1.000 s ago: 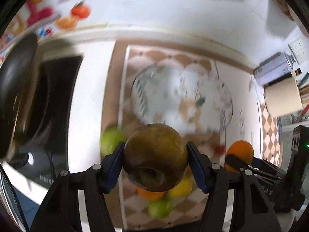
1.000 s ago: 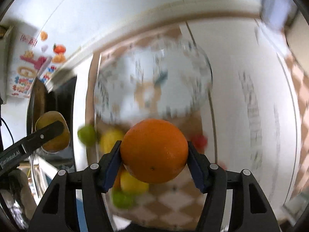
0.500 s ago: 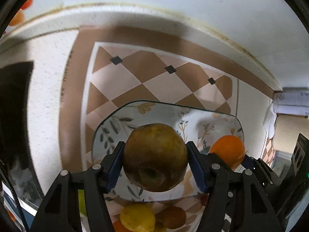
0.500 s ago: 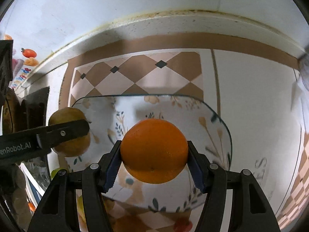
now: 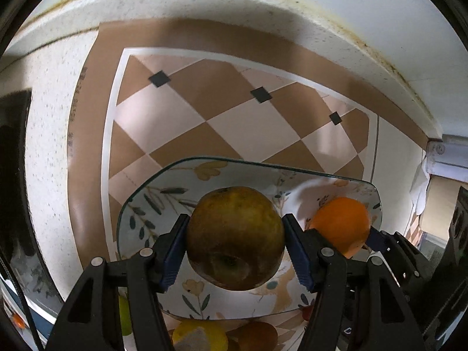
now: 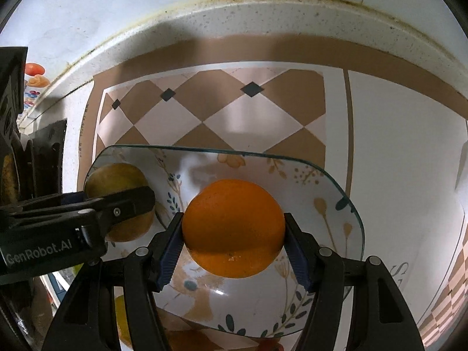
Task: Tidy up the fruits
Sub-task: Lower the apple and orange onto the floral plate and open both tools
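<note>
Sitting between the blue pads of the left gripper (image 5: 235, 244), a brown pear (image 5: 235, 238) is being clamped above the floral plate (image 5: 146, 193); just beside, the right gripper (image 6: 233, 241) is loosening around an orange (image 6: 233, 228), jaws opening.

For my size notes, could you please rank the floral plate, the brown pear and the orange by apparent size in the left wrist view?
1. floral plate
2. brown pear, enlarged by nearness
3. orange, farther away, so its true size against the pear is unsure
</note>
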The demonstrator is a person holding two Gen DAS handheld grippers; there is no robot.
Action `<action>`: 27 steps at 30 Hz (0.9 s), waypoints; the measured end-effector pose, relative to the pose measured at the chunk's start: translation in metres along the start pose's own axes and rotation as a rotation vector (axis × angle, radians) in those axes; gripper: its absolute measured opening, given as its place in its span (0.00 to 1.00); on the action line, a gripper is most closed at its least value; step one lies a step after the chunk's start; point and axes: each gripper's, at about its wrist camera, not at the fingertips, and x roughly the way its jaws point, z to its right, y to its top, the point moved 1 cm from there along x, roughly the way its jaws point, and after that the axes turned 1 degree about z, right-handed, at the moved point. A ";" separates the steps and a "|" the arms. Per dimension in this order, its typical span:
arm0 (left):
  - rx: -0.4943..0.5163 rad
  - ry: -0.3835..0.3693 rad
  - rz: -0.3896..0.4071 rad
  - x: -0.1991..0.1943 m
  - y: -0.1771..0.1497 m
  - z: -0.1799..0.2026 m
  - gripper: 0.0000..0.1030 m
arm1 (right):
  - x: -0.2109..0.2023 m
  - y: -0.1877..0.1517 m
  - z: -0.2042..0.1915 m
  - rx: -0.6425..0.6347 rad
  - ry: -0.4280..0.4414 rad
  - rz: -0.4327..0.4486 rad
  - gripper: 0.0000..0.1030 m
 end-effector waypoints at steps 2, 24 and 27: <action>0.007 0.006 -0.002 0.001 -0.001 0.000 0.60 | -0.005 0.000 0.001 0.012 0.006 0.009 0.84; 0.116 0.243 0.300 -0.075 -0.104 0.002 0.82 | -0.084 -0.098 0.002 0.030 -0.159 0.124 0.91; 0.119 0.246 0.340 -0.089 -0.106 -0.009 0.82 | -0.098 -0.118 -0.003 0.027 -0.173 0.160 0.91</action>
